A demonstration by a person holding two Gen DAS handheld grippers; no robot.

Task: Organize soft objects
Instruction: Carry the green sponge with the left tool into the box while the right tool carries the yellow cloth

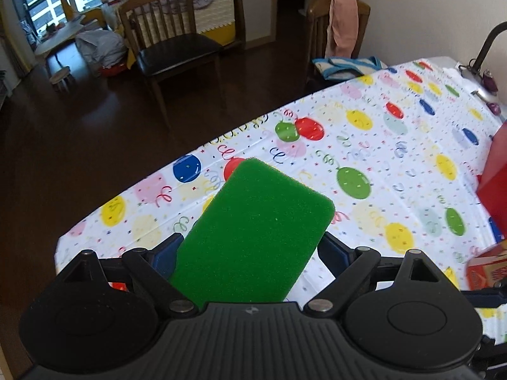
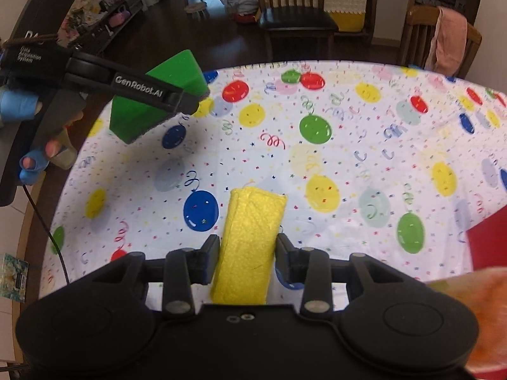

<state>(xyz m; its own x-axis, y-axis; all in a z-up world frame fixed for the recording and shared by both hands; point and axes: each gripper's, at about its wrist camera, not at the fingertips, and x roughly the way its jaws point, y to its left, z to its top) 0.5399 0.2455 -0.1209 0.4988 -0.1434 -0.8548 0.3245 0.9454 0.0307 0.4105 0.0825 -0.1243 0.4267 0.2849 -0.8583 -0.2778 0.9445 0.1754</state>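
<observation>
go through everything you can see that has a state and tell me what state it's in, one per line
left gripper: shut on the green sponge, off the table
green sponge: held, lifted, tilted
right gripper: shut on the yellow sponge
yellow sponge: held, pinched across its sides, lifted
tablecloth: spread flat over the table
pink towel: draped over a chair back
blue and white cloth: bunched on the chair seat

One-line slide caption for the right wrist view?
Right gripper clamps a yellow sponge above the balloon-print tablecloth, while the left gripper holds a green sponge aloft.
</observation>
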